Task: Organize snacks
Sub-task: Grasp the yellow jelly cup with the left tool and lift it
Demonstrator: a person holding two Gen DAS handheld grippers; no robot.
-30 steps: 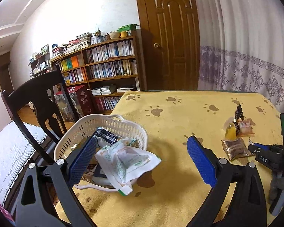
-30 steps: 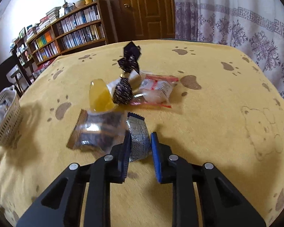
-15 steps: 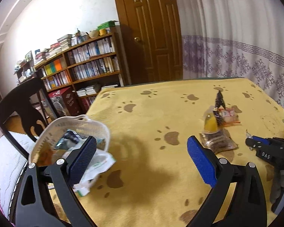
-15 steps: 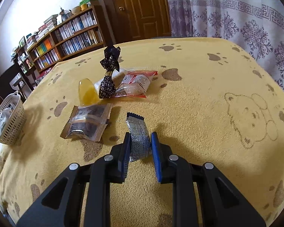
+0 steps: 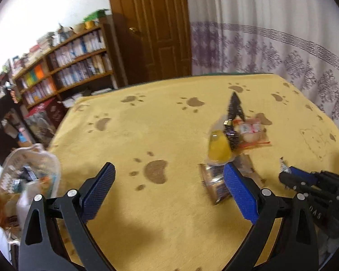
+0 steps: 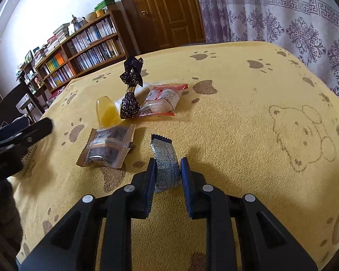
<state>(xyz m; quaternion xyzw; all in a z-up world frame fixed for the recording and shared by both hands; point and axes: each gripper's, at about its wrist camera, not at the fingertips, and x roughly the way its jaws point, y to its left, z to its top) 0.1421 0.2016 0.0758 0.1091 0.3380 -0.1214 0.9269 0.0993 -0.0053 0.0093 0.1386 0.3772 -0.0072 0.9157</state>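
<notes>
Each gripper is black plastic, with two fingers that carry blue pads of a fine ribbed texture. The left gripper [image 5: 168, 190] has long angled fingers with triangular cut-outs in the frame, and a round silver screw sits at the base of each pad. The right gripper [image 6: 168, 172] has the same black frame, with four silver screws in a row across its links. From the left wrist view, white letters "DAS" are seen on its side.

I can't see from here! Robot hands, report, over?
Left gripper open, empty. Right gripper shut on blue patterned snack. Basket far left; nothing blocking.
</notes>
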